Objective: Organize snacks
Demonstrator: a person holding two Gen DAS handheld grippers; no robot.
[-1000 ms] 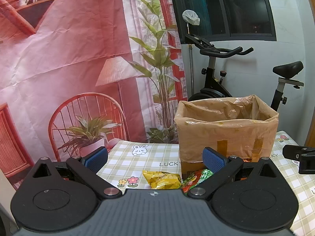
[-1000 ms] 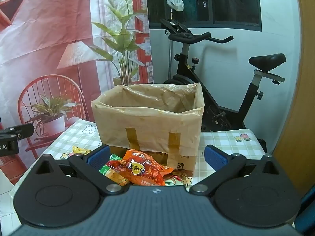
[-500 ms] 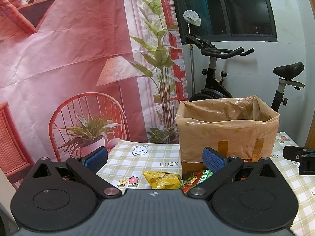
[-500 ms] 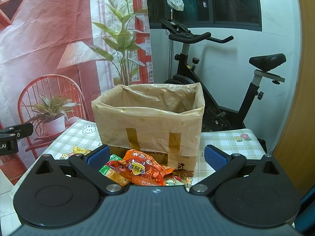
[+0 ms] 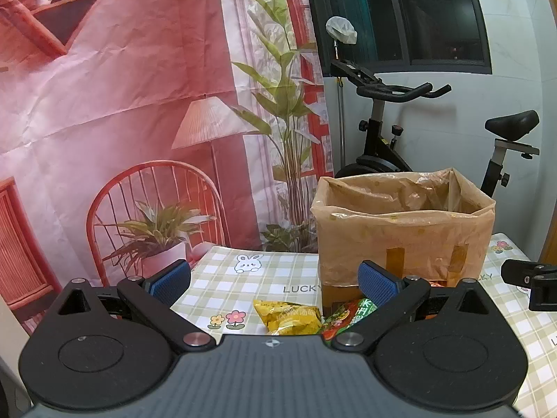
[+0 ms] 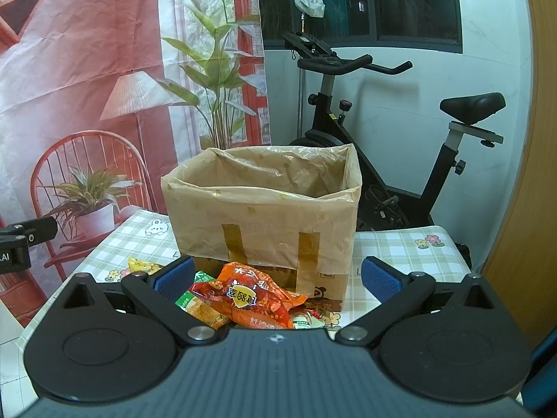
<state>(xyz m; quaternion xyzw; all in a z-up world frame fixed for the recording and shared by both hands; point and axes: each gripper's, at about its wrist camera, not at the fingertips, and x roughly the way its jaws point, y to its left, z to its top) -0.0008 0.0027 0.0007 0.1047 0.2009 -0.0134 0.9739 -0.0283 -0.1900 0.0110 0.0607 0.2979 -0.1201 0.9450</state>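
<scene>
Table (image 6: 393, 244), checked cloth with bunny and flower prints, carrying lined box (image 6: 264, 209) near middle. Lying just before box: orange packet (image 6: 250, 296), green packet (image 6: 200, 304), yellow packet (image 5: 287, 317) sitting further left, apart.

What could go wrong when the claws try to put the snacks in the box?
1. The orange-red crinkly snack packet lies on top of other packets, so the open right claw might drag neighbours along.
2. The loose plastic liner on the brown cardboard box could snag a packet at the rim.
3. The yellow snack packet lies flat, so it might slip.
</scene>
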